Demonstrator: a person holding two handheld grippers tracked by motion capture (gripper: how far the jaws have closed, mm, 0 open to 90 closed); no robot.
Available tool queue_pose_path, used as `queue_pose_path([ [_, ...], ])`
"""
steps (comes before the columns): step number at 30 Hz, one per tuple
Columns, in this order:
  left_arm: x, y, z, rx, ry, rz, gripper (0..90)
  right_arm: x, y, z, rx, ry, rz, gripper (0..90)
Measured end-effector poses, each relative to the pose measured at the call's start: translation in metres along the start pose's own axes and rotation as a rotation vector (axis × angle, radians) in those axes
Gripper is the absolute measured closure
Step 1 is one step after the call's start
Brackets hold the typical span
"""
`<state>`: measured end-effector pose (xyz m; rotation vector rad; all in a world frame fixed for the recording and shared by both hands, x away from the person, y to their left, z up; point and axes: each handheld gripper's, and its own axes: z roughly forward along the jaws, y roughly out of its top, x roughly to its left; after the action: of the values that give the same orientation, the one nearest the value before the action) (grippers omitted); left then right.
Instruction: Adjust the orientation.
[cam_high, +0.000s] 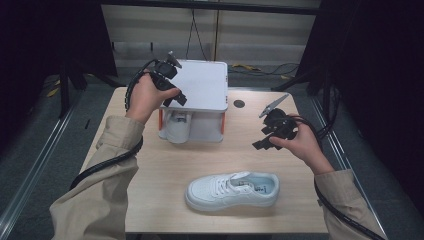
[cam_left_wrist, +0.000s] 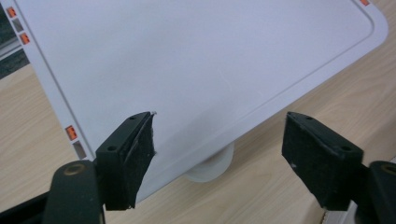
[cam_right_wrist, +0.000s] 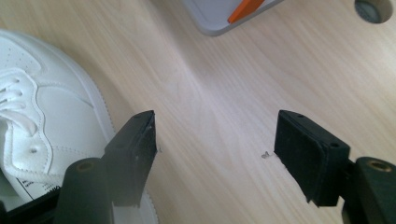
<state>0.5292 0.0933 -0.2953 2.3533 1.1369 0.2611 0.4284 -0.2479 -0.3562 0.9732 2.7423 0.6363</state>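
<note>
Left gripper (cam_high: 172, 95), held in the person's left hand (cam_high: 147, 95), hovers over the near left part of the white top panel (cam_high: 200, 82) of a small two-level rack (cam_high: 207, 127) at the far middle of the bench (cam_high: 165, 170); its jaws stand wide apart and hold nothing. In the left gripper view the same gripper (cam_left_wrist: 219, 154) frames the panel's (cam_left_wrist: 187, 60) rounded edge, with a white rounded shape (cam_left_wrist: 212, 170) showing just under that edge above the bench (cam_left_wrist: 280, 186). Right gripper (cam_high: 265, 137), in the right hand (cam_high: 300, 145), hangs above the bench near its right edge, jaws likewise wide and empty. In the right gripper view this gripper (cam_right_wrist: 215, 154) looks down on bare wood (cam_right_wrist: 219, 93).

Rack contents: a white shoe (cam_high: 178, 126) stands in the lower level, at its left side, between orange posts (cam_high: 161, 118). The upper panel carries nothing.

A second white shoe (cam_high: 232, 190), a laced sneaker, lies on its sole near the near edge of the bench, toe toward the left edge, well apart from the rack. In the right gripper view this sneaker (cam_right_wrist: 46, 107) lies just beside the gripper's left jaw. A round dark grommet (cam_high: 239, 104) sits in the bench just right of the rack.
</note>
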Motion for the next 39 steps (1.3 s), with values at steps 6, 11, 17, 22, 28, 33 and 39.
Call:
queue_pose_path([
  [6,0.002,0.002,0.008,-0.021,-0.002,-0.016,25.7,0.006,-0.006,0.008,0.016,0.031,-0.03,29.6],
  [11,0.007,0.0,0.018,0.005,0.009,-0.04,25.2,0.015,-0.009,0.008,0.045,0.035,-0.088,29.5],
  [17,0.005,-0.003,0.027,0.023,-0.005,-0.053,24.0,0.021,-0.017,0.013,0.081,0.061,-0.115,29.4],
  [22,0.004,-0.003,0.028,0.019,-0.003,-0.058,23.0,0.024,-0.018,0.017,0.095,0.067,-0.126,29.4],
  [28,0.004,-0.005,0.025,-0.002,-0.001,-0.069,25.8,0.029,-0.015,0.016,0.074,0.075,-0.14,29.2],
  [33,0.008,-0.003,0.026,0.012,-0.003,-0.078,24.8,0.032,-0.017,0.018,0.077,0.084,-0.15,29.1],
  [39,0.014,-0.001,0.03,-0.01,0.002,-0.114,23.9,0.031,-0.018,0.018,0.069,0.09,-0.163,29.1],
])
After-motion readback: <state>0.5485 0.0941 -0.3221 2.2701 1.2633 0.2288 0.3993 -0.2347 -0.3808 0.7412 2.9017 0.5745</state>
